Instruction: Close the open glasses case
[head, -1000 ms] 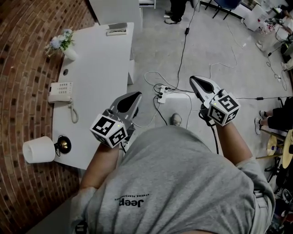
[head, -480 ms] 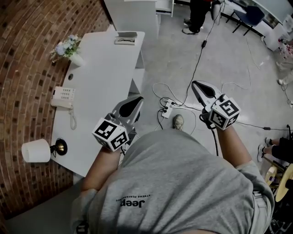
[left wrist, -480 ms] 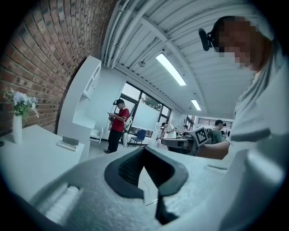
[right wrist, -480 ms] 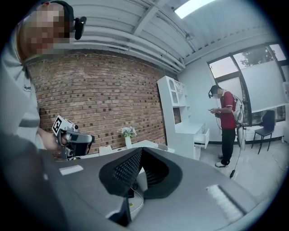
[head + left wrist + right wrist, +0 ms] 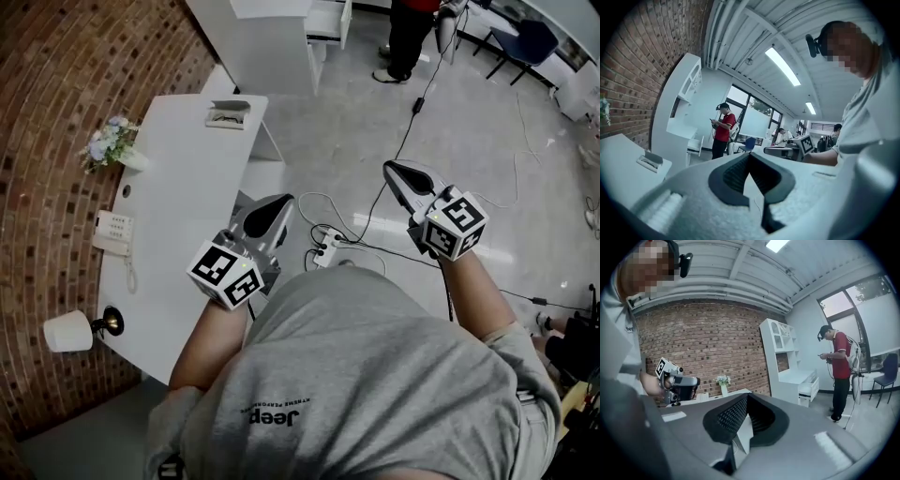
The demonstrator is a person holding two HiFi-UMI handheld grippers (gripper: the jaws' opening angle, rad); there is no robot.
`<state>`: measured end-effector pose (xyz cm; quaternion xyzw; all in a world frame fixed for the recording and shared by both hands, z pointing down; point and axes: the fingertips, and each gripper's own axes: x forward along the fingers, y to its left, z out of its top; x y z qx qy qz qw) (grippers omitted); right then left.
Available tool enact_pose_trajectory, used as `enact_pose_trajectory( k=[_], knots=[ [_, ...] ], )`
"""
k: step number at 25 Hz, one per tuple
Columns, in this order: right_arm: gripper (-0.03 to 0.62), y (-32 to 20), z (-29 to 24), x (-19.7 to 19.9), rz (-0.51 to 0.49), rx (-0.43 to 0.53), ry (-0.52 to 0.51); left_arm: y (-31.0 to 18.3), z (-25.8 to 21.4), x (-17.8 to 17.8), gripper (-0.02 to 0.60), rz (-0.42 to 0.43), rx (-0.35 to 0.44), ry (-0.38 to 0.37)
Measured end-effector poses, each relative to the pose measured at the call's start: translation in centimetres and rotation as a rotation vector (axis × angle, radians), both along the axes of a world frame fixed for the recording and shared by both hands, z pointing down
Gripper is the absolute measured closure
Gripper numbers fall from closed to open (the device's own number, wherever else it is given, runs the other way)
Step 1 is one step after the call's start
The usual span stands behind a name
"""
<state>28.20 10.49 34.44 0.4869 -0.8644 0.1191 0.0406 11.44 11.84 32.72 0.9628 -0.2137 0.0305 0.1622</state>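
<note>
The open glasses case (image 5: 228,114) lies on the far end of the white desk (image 5: 187,197), its lid up; the left gripper view shows the case (image 5: 650,160) at lower left. My left gripper (image 5: 278,202) hovers beside the desk's right edge, well short of the case, jaws together and empty (image 5: 750,155). My right gripper (image 5: 392,167) is held out over the floor, farther right, also shut with nothing in it (image 5: 746,395). Both point forward, roughly level.
On the desk stand a flower vase (image 5: 108,145), a telephone (image 5: 112,230) and a white lamp (image 5: 67,331). A power strip (image 5: 328,246) and cables lie on the floor. A white cabinet (image 5: 272,37) and a person in red (image 5: 412,28) stand beyond.
The person has walked on along the desk and both grippers travelled with them. The glasses case sits lower and nearer in the head view. Both jaws stayed together.
</note>
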Motion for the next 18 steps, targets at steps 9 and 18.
enact_pose_trajectory(
  k=[9,18],
  knots=[
    [0.585,-2.9,1.0,5.9,0.022,-0.01,-0.036,-4.6,-0.3,5.1,0.583,-0.002,0.012,-0.034],
    [0.585,-6.6,1.1,8.3,0.095,-0.009,-0.018,-9.7,0.0,8.1,0.583,0.097,0.023,-0.014]
  ],
)
